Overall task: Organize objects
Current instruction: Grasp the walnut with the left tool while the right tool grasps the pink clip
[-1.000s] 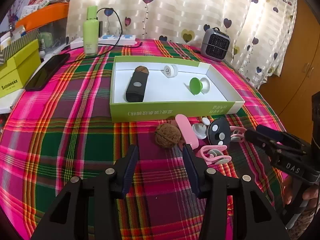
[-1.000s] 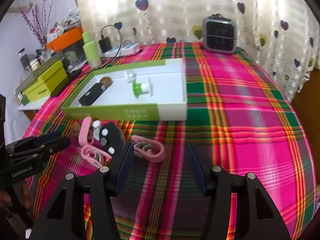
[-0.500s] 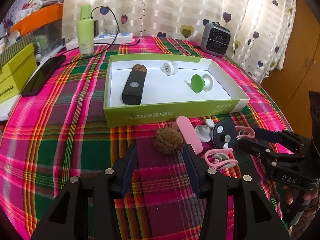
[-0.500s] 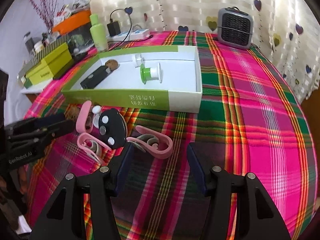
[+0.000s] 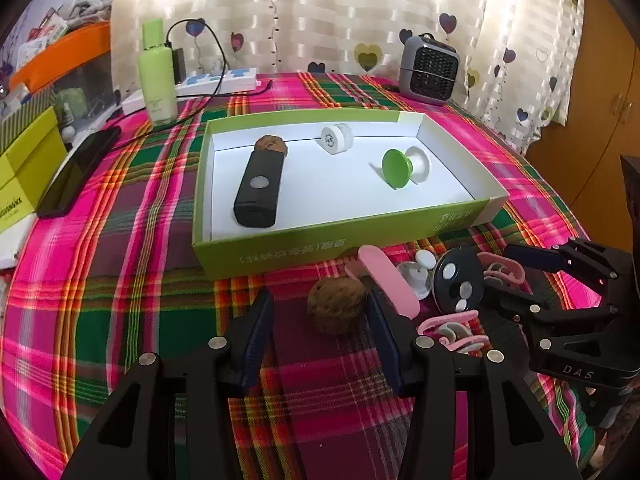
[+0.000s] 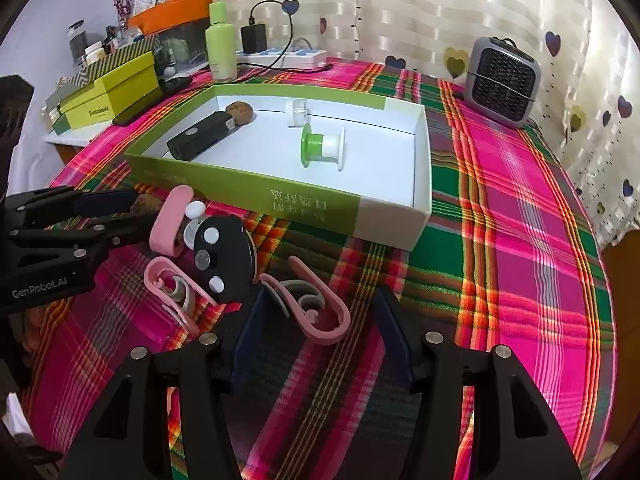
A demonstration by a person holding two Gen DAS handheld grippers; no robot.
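One walnut between parted left jaws

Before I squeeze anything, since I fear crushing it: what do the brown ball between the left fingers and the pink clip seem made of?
Brown ball: likely a walnut, matte wrinkled shell. Pink clip: apparently plastic, smooth with slight sheen.
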